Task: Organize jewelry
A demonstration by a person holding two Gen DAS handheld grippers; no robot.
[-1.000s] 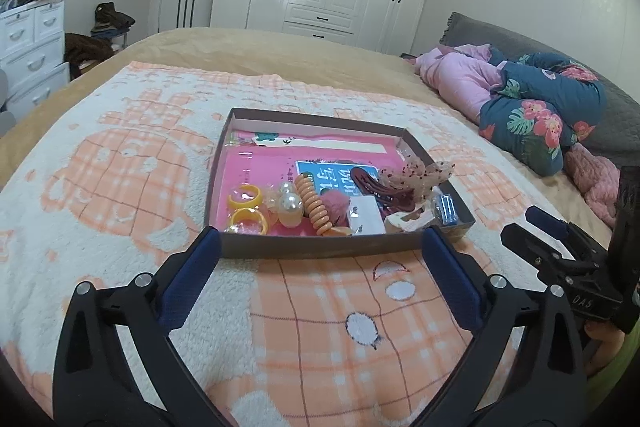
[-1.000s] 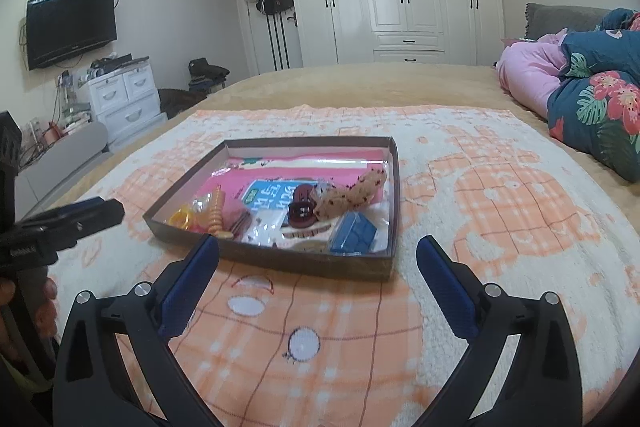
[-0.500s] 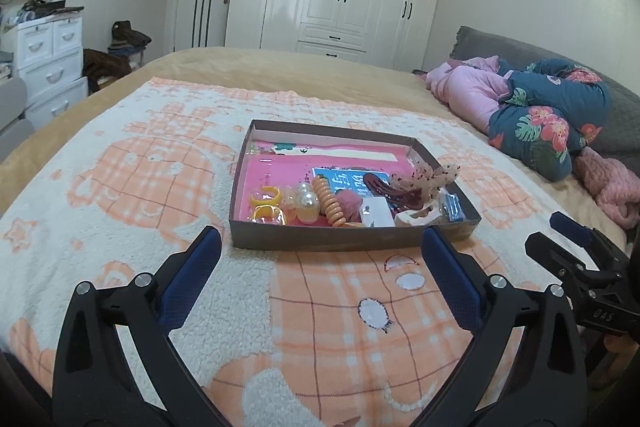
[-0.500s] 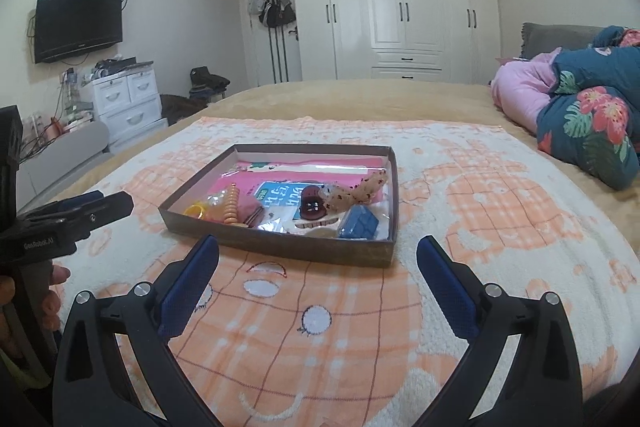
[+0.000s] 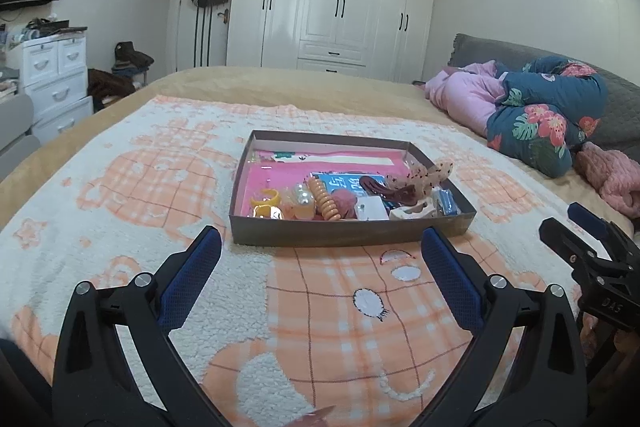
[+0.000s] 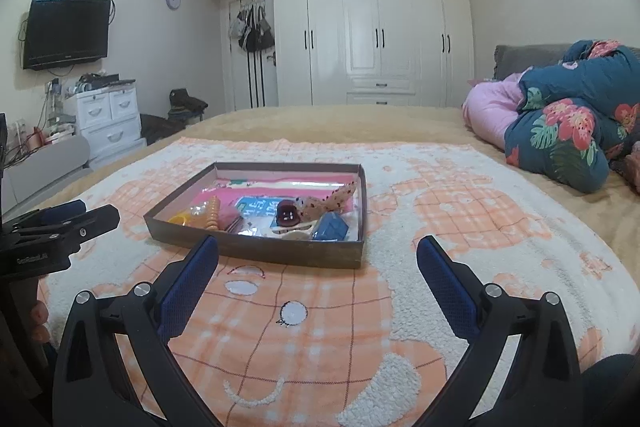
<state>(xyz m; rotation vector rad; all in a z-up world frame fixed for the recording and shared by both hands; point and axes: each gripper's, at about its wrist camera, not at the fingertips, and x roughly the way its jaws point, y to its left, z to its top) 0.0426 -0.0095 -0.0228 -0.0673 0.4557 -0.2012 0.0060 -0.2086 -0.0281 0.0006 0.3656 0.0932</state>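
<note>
A shallow brown box [image 5: 340, 233] [image 6: 256, 251] lies on the blanket with jewelry and hair pieces in it: yellow rings [image 5: 269, 195], an orange spiral tie [image 5: 326, 203], a dark red clip [image 6: 289, 215], a spotted bow [image 5: 428, 175] and a small blue box [image 6: 331, 227]. My left gripper [image 5: 320, 251] is open, well short of the box's near wall, holding nothing. My right gripper [image 6: 318, 257] is open too, empty, just short of the box. Each gripper shows at the edge of the other's view.
The box sits on an orange and white checked blanket [image 5: 340, 307] spread over a bed. Folded pink and floral bedding [image 5: 532, 115] lies at the right. White wardrobes [image 6: 376, 39], a drawer unit [image 6: 108, 119] and a wall television [image 6: 66, 31] stand beyond.
Both grippers have drawn back and risen from the box, so it looks smaller and farther away. Both stayed open and empty. The items in the box have not moved.
</note>
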